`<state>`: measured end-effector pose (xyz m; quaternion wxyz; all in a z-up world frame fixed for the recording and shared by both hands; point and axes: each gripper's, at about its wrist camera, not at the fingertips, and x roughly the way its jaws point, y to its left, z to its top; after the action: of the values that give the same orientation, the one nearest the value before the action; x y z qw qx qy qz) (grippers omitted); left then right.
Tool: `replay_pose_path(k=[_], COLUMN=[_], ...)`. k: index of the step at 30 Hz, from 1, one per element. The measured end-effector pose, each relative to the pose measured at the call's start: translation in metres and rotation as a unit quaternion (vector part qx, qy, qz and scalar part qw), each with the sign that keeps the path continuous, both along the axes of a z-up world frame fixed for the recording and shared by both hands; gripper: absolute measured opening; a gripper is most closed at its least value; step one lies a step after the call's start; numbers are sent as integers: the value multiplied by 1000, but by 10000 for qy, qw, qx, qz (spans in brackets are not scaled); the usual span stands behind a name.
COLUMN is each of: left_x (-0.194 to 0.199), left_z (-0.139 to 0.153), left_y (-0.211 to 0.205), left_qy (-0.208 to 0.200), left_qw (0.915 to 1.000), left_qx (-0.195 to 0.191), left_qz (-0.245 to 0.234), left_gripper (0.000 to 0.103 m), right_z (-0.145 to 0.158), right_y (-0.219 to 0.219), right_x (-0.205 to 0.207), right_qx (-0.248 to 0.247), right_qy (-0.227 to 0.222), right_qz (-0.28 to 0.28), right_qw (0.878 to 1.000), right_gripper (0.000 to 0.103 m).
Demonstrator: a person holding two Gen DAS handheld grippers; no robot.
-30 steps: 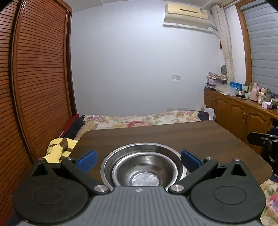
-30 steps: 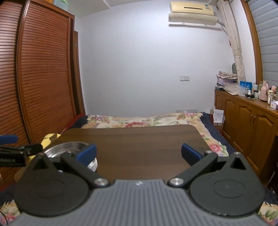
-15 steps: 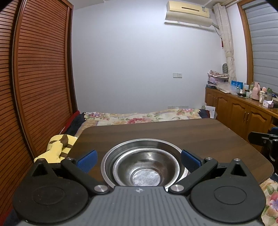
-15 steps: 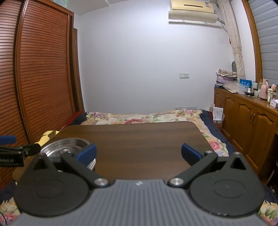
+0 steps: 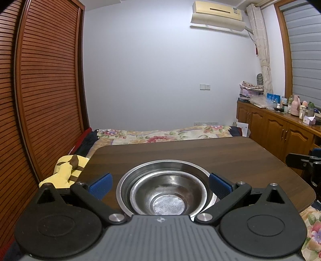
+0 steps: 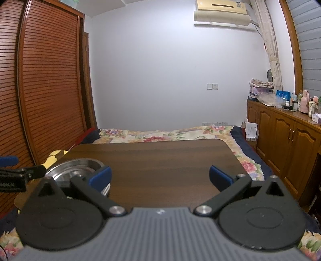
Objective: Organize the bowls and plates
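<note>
Nearer now, nested bowls (image 5: 167, 197) centre the dark wooden table (image 5: 200, 152).

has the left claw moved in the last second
Yes. The left claw has pulled back and tilted: the bowls and the table's far edge now sit lower in its view, more nearly centred between its fingers.

A plain pale wall (image 5: 160, 70) closed the far end of the room, with an air conditioner (image 5: 217, 12) mounted high on it and a light switch (image 5: 205, 86) lower down. Louvred wooden wardrobe doors (image 5: 46, 90) filled the left side. On the right stood a wooden cabinet (image 5: 276, 134), its top crowded with bottles and packets, beneath a window with grey blinds (image 5: 305, 60) and a tied-back curtain (image 5: 262, 50). A bed with a floral cover (image 5: 160, 135) lay beyond the dark wooden surface (image 5: 190, 150). The light was dim and even.
</note>
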<state>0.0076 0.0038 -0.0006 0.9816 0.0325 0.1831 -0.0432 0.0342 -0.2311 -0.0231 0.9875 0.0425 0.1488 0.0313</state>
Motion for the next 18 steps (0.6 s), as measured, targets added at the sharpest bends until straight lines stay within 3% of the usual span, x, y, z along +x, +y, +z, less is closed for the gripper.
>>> replay_pose_path(k=[18], left_x=[-2], left_z=[1], left_y=[0], left_qy=[-24], left_qw=[10000], left_qx=[10], left_qz=[-3], left_gripper=[103], right_z=[-2], right_y=[0], right_x=[-1], right_qx=[24], right_qy=[32], right_qz=[4], right_qw=[10000], right_gripper=[103])
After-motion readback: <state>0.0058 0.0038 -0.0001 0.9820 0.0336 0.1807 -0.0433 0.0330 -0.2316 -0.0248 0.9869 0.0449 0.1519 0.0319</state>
